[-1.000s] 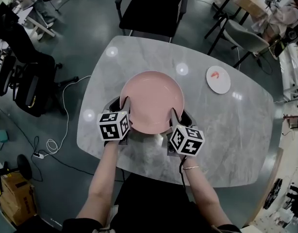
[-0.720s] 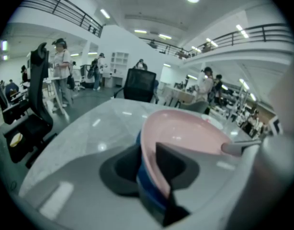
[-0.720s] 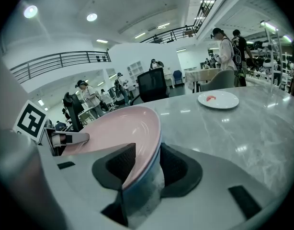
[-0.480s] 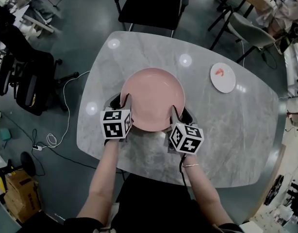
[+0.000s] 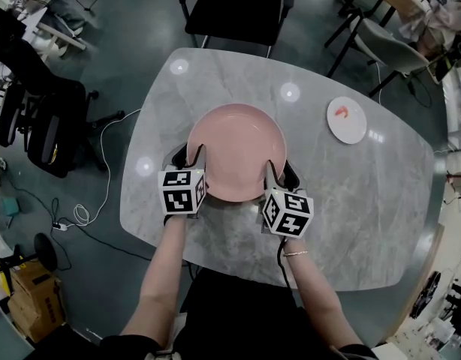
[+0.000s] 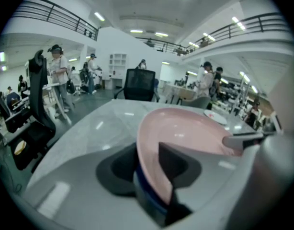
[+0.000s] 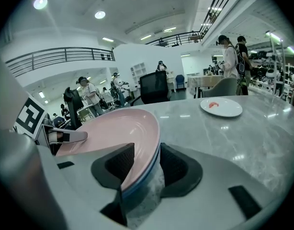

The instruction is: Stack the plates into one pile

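A pink plate lies on a blue plate, whose rim shows just beneath it, in the middle of the grey marble table. My left gripper straddles the near left rim of the pair and my right gripper the near right rim. Both sets of jaws are opening, with the stacked rims still between them and the pads no longer pressing. In the left gripper view the pink plate runs between the jaws with the blue rim under it. A small white plate with a red mark sits apart at the far right.
A black office chair stands at the table's far side, and another grey chair at the back right. Black chairs and cables lie on the floor to the left. People stand in the hall beyond.
Both grippers' jaws stand a little wider around the plate rims than a second ago. The pink plate has stayed in the same place on the table.
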### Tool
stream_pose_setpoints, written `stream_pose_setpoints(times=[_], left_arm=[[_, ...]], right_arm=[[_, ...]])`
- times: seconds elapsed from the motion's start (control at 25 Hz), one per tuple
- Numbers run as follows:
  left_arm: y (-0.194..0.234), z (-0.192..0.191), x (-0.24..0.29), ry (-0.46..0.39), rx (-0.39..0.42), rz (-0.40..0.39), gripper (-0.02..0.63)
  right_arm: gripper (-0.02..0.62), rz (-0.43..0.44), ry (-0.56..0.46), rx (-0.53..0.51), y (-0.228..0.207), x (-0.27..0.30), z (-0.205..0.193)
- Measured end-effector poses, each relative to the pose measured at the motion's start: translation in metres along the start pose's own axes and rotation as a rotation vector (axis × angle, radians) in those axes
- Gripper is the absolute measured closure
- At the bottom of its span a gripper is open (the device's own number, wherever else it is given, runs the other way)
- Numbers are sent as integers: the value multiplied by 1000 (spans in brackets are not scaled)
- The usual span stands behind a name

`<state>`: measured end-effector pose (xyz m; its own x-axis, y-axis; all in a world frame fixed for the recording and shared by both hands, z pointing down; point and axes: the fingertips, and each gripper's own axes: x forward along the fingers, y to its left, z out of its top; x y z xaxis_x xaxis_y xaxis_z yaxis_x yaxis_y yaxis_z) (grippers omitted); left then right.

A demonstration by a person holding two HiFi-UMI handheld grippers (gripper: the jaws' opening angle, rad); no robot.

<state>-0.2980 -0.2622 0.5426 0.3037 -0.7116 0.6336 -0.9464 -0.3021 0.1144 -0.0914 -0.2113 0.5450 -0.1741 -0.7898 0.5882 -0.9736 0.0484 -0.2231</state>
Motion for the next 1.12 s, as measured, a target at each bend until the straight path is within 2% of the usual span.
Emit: stream_pose_setpoints(times=[0.56, 0.84, 1.12], left_arm=[[8, 1, -2, 7, 33, 55, 436], [4, 27, -27, -98, 3, 45, 466], [-12, 51, -59, -190, 41, 11, 505]], right_arm=[[436, -7, -45, -10, -3, -12, 14], [443, 20, -124, -28, 6, -30, 35], [471, 71, -244, -97, 23, -61, 69]])
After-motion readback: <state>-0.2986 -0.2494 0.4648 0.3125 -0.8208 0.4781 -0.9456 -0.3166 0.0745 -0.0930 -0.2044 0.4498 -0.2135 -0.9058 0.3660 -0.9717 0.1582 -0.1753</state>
